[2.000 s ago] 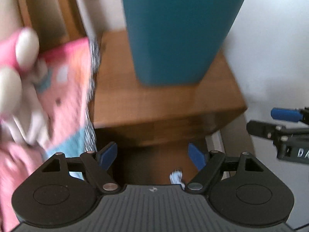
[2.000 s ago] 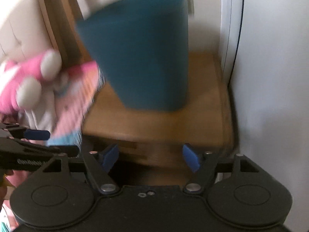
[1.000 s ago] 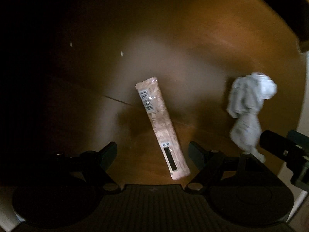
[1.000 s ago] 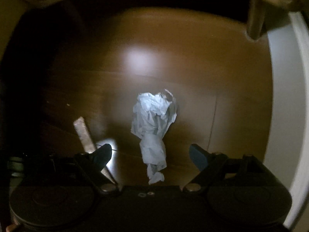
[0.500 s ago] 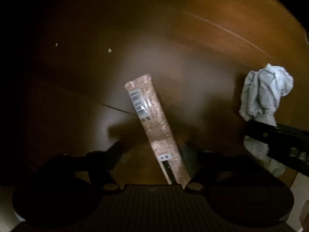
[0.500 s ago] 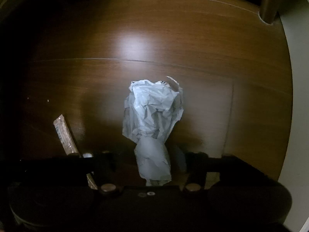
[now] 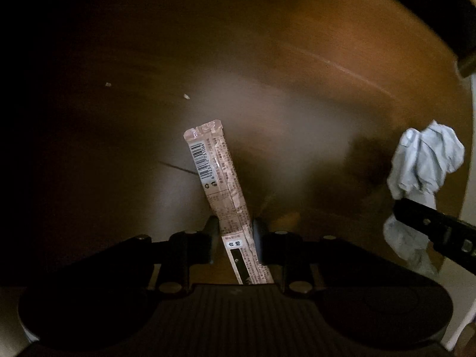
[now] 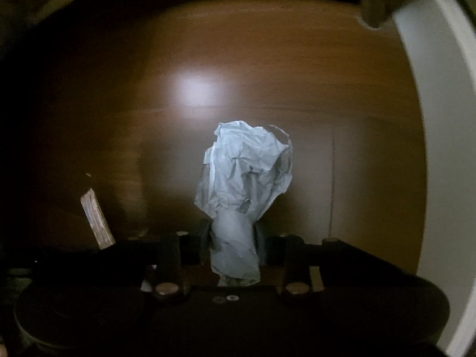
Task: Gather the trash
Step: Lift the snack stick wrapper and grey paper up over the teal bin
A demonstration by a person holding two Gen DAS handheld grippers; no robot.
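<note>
In the left wrist view my left gripper (image 7: 233, 238) is shut on a long pinkish snack wrapper (image 7: 218, 184) with a barcode; the wrapper sticks out forward over the dark wooden floor (image 7: 297, 74). In the right wrist view my right gripper (image 8: 233, 241) is shut on the lower end of a crumpled pale blue tissue (image 8: 247, 169), which bulges out ahead of the fingers. The tissue (image 7: 425, 163) and part of the right gripper also show at the right edge of the left wrist view. The wrapper (image 8: 96, 218) shows at the left of the right wrist view.
The space is dark, under furniture. A wooden furniture leg (image 8: 377, 3) stands at the top right beside a white wall or skirting (image 8: 440, 148). Two small crumbs (image 7: 186, 96) lie on the floor ahead of the left gripper.
Both grippers came down from the nightstand and teal bin to the floor beneath. Each moved over its piece of trash, then closed: left on the wrapper, right on the tissue.
</note>
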